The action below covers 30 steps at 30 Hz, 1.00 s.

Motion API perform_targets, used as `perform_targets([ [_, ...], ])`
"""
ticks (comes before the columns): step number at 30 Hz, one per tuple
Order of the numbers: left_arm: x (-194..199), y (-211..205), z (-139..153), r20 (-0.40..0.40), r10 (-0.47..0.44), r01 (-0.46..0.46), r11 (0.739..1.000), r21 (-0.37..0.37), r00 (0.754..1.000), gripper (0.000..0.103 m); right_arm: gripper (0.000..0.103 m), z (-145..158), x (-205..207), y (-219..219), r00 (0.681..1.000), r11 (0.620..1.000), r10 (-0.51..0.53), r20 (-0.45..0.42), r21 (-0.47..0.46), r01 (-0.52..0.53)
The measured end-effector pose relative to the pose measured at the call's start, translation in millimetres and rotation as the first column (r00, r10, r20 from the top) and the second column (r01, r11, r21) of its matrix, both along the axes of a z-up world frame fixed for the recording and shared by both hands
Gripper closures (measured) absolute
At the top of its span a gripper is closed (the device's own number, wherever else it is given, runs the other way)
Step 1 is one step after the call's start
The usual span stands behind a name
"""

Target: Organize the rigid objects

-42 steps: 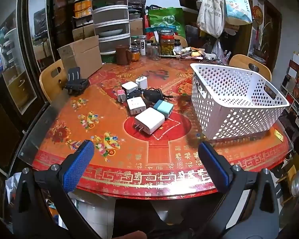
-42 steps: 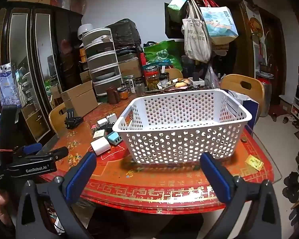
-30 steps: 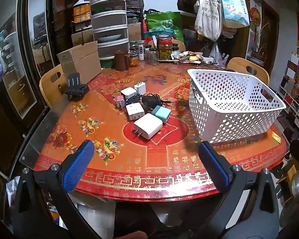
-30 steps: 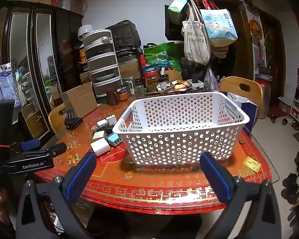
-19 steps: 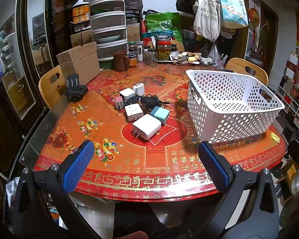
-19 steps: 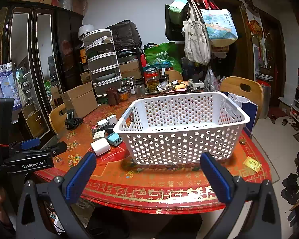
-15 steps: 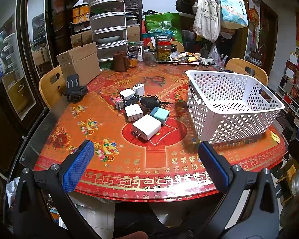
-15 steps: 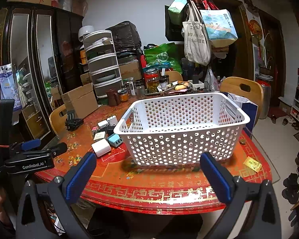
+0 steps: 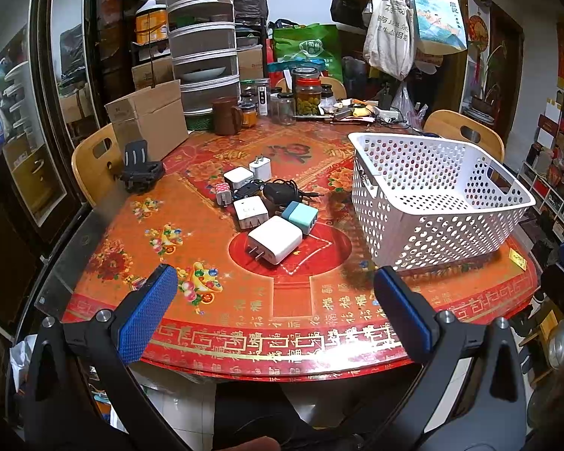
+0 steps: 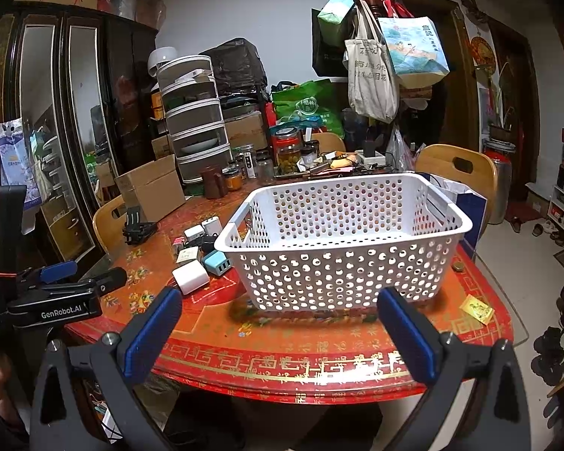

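A cluster of plug adapters lies mid-table: a large white charger [image 9: 274, 239] [image 10: 190, 276] nearest, a teal one [image 9: 300, 217] [image 10: 217, 262], a white square one [image 9: 250, 212], smaller white ones [image 9: 260, 168] and a black adapter with cable [image 9: 280, 190]. To their right stands an empty white perforated basket [image 9: 440, 221] [image 10: 342, 270]. My left gripper [image 9: 276, 310] hangs open above the near table edge, short of the chargers. In front of the basket my right gripper [image 10: 280, 332] is open too, holding nothing. The left gripper's body [image 10: 52, 300] shows at the left of the right wrist view.
The round table [image 9: 293, 300] has a red patterned cover. A black clamp-like holder [image 9: 141, 171] sits at its left. A cardboard box [image 9: 146, 124], jars [image 9: 308, 96], a brown mug [image 9: 225, 115] and stacked trays [image 9: 205, 60] crowd the far side. Wooden chairs [image 9: 94, 161] [image 10: 457, 173] ring the table.
Both views have drifted slightly back and up, so the table sits a little farther away. Nothing on the table has moved and both grippers have stayed open.
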<state>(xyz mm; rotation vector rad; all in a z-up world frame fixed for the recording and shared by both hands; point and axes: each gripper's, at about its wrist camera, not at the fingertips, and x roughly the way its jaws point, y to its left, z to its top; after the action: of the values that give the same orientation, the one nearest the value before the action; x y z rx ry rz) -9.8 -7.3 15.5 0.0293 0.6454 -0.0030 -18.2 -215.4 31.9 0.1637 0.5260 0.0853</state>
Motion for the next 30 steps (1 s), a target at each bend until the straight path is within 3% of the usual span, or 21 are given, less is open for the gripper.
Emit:
perform_targets([
  [30, -2.0, -2.8, -2.5, -0.005, -0.003, 0.003, 1.000, -0.004, 1.000, 0.000, 0.000, -2.0, 0.8, 2.9, 1.000, 1.000, 0.003, -0.009, -0.004, -0.003],
])
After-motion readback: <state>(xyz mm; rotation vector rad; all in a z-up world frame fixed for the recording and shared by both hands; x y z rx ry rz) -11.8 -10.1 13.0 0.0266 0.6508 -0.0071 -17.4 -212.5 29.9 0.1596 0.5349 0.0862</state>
